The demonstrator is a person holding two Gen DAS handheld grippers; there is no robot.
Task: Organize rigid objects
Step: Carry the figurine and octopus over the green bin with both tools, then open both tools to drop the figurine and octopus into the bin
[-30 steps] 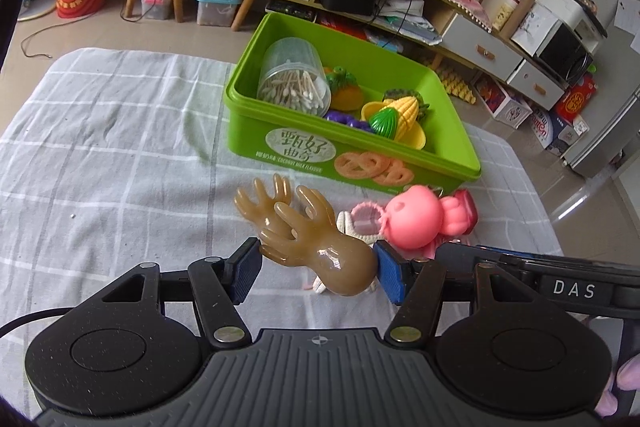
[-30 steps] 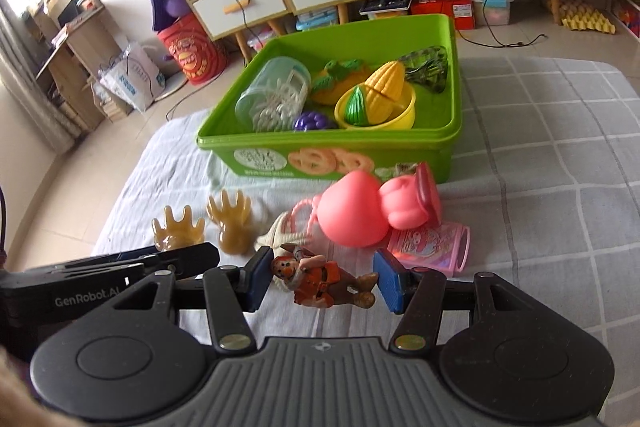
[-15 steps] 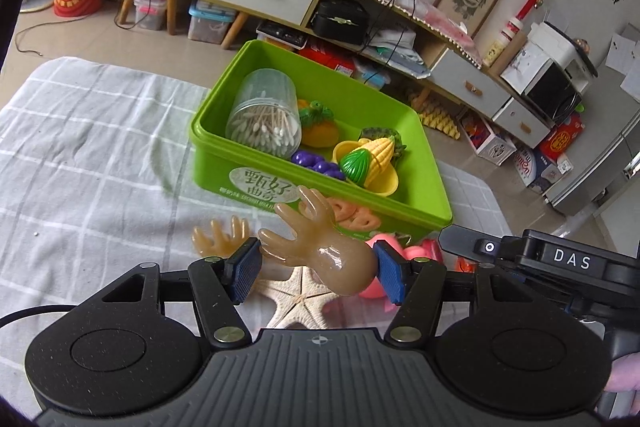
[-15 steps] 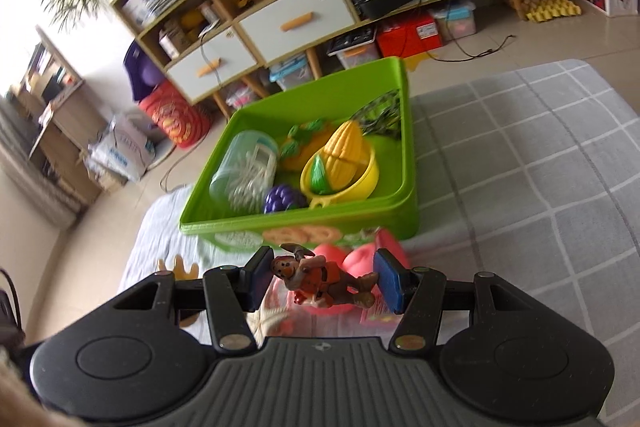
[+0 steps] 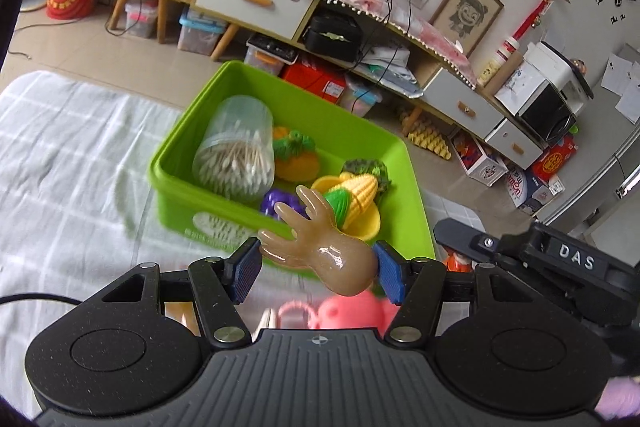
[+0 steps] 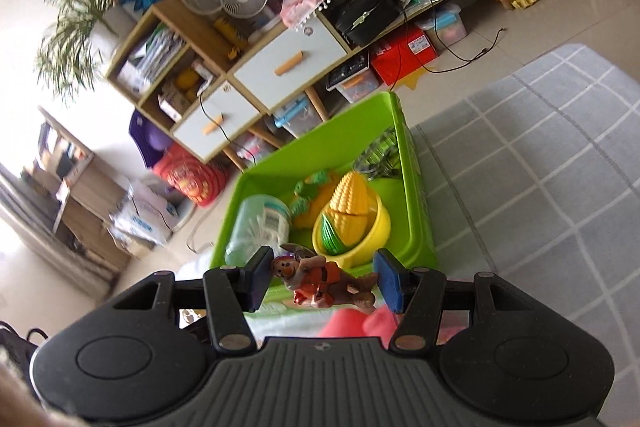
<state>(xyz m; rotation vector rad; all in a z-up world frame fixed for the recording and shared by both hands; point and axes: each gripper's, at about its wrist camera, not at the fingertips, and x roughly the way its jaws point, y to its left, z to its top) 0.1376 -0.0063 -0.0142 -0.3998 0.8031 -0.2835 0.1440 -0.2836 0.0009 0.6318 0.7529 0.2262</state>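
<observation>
Surface [image 6: 552,163] draped in pale grey checked cloth [image 5: 68,163]. Directly on it: green bin [image 5: 224,211] near far edge, pink toy [image 5: 352,311] just before bin.

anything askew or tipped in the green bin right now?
Yes: the clear cotton-swab jar lies on its side in the green bin, not upright, swabs still inside. The toy corn rests tilted in the yellow bowl. No spill or damage visible.
</observation>
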